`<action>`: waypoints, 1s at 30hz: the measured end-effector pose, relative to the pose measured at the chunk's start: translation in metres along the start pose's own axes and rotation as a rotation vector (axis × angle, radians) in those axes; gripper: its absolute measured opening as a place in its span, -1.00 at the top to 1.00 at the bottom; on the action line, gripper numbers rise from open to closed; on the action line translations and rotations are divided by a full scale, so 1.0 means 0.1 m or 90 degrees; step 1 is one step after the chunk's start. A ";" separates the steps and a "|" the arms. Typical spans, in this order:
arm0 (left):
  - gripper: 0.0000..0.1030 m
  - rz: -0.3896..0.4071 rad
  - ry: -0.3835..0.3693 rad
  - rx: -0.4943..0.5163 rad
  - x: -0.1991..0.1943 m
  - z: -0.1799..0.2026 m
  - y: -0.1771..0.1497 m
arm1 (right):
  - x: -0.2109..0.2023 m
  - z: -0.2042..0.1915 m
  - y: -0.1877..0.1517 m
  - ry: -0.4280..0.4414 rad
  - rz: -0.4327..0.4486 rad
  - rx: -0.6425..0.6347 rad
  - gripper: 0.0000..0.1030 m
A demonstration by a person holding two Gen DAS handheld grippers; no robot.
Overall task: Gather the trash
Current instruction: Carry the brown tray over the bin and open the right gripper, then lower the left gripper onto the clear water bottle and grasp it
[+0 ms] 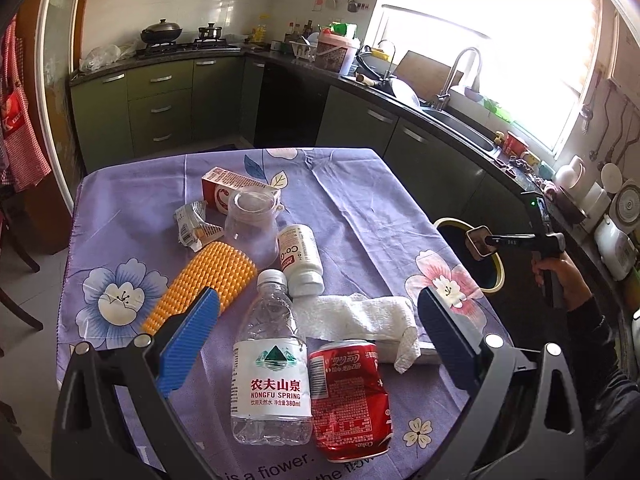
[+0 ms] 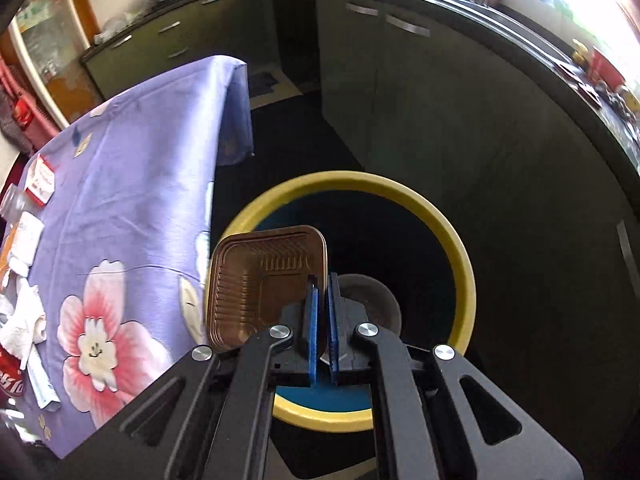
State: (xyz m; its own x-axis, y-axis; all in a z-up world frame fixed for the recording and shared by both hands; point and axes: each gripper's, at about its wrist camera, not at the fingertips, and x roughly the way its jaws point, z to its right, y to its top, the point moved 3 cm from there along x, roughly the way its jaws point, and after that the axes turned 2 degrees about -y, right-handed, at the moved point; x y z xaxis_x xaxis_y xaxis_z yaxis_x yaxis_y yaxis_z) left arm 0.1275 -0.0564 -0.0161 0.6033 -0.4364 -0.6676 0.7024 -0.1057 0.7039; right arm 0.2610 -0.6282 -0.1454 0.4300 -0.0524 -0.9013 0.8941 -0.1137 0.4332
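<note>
My right gripper [image 2: 321, 280] is shut on the edge of a brown plastic tray [image 2: 256, 280], which hangs over the yellow-rimmed bin [image 2: 466, 276] beside the table. From the left wrist view that tray [image 1: 479, 243] shows at the right, over the bin [image 1: 498, 276]. My left gripper [image 1: 318, 304] stands open above the table, nothing between its fingers. Below it lie a clear water bottle [image 1: 272, 376], a crushed red can [image 1: 350, 396], a white bottle [image 1: 300, 260], crumpled tissue [image 1: 356, 316], a yellow bumpy sleeve [image 1: 204, 280], a clear cup [image 1: 252, 220], a red carton [image 1: 232, 192] and a crumpled wrapper [image 1: 194, 226].
A purple flowered cloth [image 1: 360, 208] covers the table; its right edge drops off beside the bin. Dark green cabinets [image 1: 432, 148] and a counter with a sink [image 1: 460, 120] run behind and to the right. A person's hand and dark sleeve [image 1: 568, 280] hold the right gripper.
</note>
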 end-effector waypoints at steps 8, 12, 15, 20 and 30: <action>-0.85 -0.039 0.010 -0.008 0.12 -0.02 -0.06 | 0.02 0.15 -0.09 -0.019 0.008 0.053 0.25; -0.86 -0.095 0.019 -0.020 0.25 -0.10 -0.10 | -0.18 -0.02 -0.22 0.008 0.033 0.029 0.14; -0.86 -0.153 0.010 -0.031 0.38 -0.15 -0.12 | -0.29 -0.17 -0.32 0.029 0.045 0.011 0.07; -0.86 -0.244 0.020 -0.029 0.62 -0.17 -0.19 | -0.40 -0.34 -0.42 0.051 0.053 -0.004 0.05; -0.85 -0.341 0.032 -0.030 0.91 -0.25 -0.17 | -0.37 -0.44 -0.55 0.065 0.040 -0.018 0.04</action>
State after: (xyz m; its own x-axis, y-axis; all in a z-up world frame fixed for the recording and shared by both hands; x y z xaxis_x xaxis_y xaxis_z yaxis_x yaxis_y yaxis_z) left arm 0.1799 -0.0720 -0.0950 0.1730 -0.2891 -0.9415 0.9323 -0.2602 0.2512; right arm 0.2021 -0.5760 -0.1360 0.4941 0.0433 -0.8683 0.8678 -0.0856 0.4895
